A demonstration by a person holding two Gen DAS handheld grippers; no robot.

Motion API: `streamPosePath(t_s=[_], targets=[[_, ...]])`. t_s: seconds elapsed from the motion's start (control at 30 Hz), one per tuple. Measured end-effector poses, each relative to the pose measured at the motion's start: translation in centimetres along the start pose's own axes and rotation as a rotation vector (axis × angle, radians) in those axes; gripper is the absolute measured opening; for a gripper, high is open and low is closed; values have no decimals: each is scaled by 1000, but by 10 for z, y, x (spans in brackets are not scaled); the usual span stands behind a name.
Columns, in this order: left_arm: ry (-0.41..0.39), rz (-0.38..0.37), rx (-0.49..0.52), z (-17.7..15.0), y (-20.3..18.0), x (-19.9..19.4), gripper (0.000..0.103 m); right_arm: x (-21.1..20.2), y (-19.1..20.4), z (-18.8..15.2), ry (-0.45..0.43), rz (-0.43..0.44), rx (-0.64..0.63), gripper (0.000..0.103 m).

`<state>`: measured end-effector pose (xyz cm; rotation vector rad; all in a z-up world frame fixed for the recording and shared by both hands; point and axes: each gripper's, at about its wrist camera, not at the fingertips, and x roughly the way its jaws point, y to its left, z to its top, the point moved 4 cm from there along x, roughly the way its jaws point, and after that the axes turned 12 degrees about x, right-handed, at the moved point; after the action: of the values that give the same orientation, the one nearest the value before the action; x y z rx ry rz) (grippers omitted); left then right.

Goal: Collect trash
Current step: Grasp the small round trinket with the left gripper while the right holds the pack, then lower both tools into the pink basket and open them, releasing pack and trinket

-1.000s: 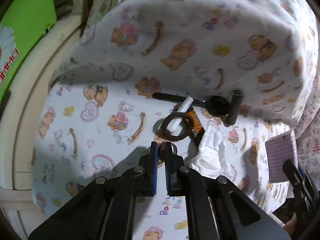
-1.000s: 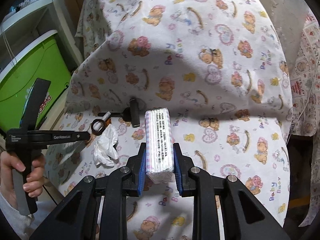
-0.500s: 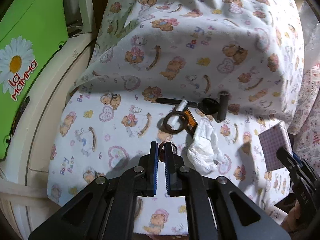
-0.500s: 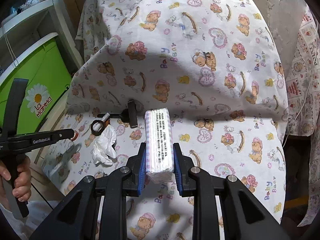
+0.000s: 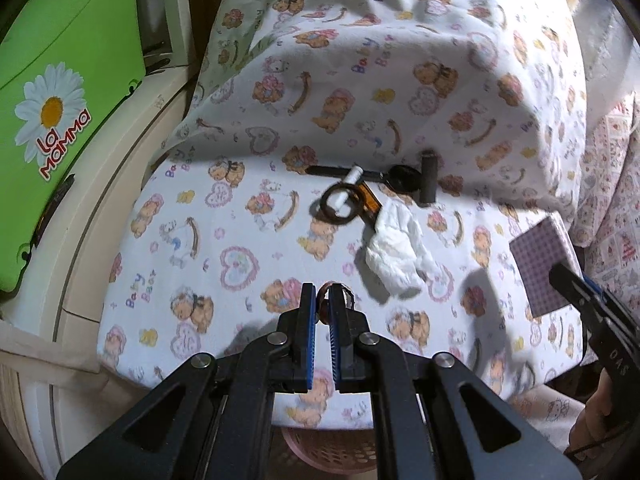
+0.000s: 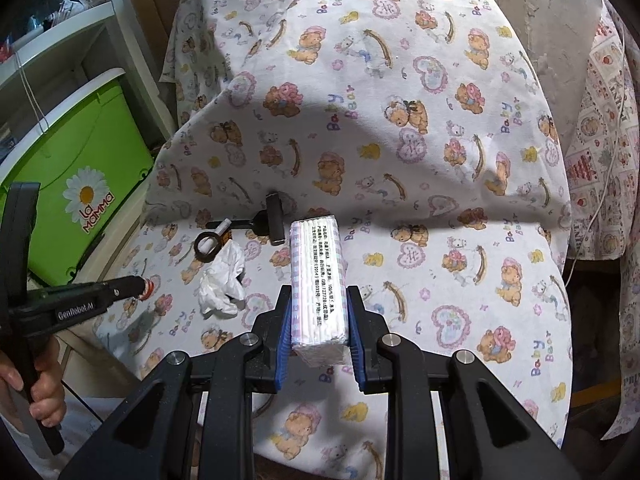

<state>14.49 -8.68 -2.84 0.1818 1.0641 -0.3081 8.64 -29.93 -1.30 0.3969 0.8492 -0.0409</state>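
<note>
Hovering at the sheet's near edge, left hand-held gripper (image 5: 324, 300) pinches a small ring (image 5: 325, 295); right (image 6: 319, 320) clamps tissue pack (image 6: 318, 280)

A crumpled white tissue (image 5: 394, 254) lies on the bear-print sheet (image 5: 240, 240), beside a dark ring (image 5: 340, 209).

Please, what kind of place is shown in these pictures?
Probably a home room, perhaps a child's: a white cotton sheet printed with teddy bears covers the surface, a green plastic storage box with a daisy logo sits on white shelves.
</note>
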Motion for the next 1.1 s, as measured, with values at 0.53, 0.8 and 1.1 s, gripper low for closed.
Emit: streamPosePath(t_s=[0.53,0.8,1.1], targets=[[-21,17,34,-66,-8,-33,6,-40,34,-36,-30,80,-100,27],[11,-18,23,-96,-11,-36,6,-64,46,-80,21,147,-143,27],[56,-28,24,-108,-13,-28,6,-63,54,-114,116,173,-196,27]])
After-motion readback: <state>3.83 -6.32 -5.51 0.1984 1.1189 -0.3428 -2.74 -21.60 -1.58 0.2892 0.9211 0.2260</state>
